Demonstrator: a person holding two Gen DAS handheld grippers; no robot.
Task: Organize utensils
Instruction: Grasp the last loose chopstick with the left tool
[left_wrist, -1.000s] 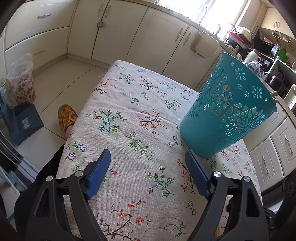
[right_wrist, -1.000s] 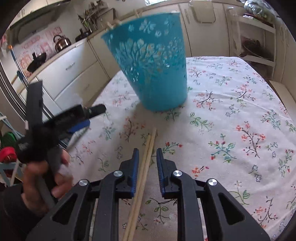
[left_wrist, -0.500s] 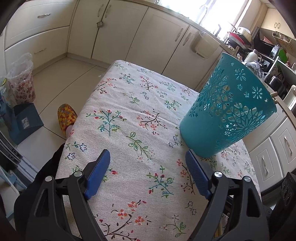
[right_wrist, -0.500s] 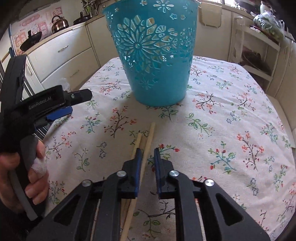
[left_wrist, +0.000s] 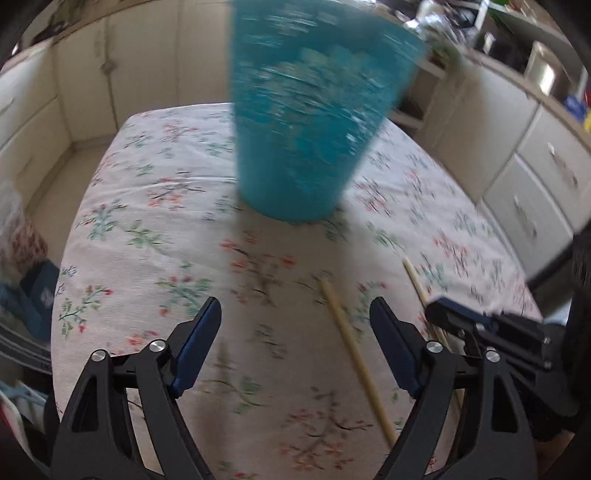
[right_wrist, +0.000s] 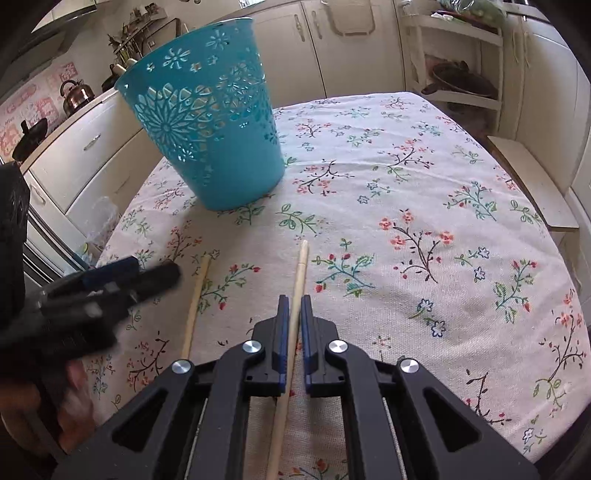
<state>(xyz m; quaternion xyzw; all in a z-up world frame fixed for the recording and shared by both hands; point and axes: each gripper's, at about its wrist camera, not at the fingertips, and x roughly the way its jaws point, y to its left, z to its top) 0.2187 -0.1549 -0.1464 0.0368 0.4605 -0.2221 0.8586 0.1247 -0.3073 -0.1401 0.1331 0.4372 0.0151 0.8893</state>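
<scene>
A teal perforated basket (right_wrist: 207, 136) stands upright on the flowered tablecloth (right_wrist: 424, 206); it also shows blurred in the left wrist view (left_wrist: 303, 110). My right gripper (right_wrist: 292, 306) is shut on one wooden chopstick (right_wrist: 298, 273), which runs forward between the pads. A second chopstick (right_wrist: 195, 295) lies on the cloth to its left. In the left wrist view this loose chopstick (left_wrist: 351, 347) lies between the fingers of my left gripper (left_wrist: 295, 317), which is open and empty. The left gripper (right_wrist: 110, 284) appears blurred at the left of the right wrist view.
Cream kitchen cabinets (right_wrist: 85, 147) surround the table. A kettle (right_wrist: 75, 96) sits on the counter at left. A white rack with a pan (right_wrist: 458, 81) stands behind the table. A wooden bench (right_wrist: 532, 177) is off the right edge.
My left gripper swung right to face the basket and the loose chopstick. My right gripper closed further on one chopstick, which now sits apart from the other.
</scene>
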